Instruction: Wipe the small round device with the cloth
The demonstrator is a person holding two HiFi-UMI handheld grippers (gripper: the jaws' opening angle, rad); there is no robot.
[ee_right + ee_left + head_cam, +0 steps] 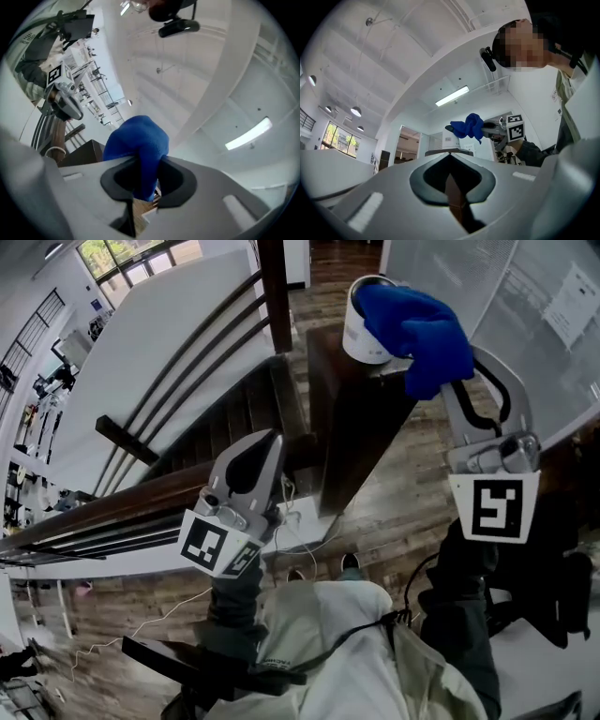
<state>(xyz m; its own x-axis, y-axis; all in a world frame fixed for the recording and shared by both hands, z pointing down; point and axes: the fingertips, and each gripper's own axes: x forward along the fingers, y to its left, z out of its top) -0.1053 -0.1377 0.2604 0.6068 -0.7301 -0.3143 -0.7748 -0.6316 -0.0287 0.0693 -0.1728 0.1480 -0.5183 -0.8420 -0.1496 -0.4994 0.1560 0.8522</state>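
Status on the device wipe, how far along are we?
Done: the blue fleecy cloth is clamped in the right gripper. In hand: it lies over the top of the small white round device on the dark wooden post, so wiping looks begun. Left: the wipe itself; how much is clean doesn't show. The left gripper is shut, empty, low by the dark wooden handrail.

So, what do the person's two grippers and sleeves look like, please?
The left gripper and the right gripper are light grey, with curved fingers lined by black pads. Each carries a white cube with black square markers: the left cube and the right cube. A black cable loops beside the right gripper. The sleeves are dark.
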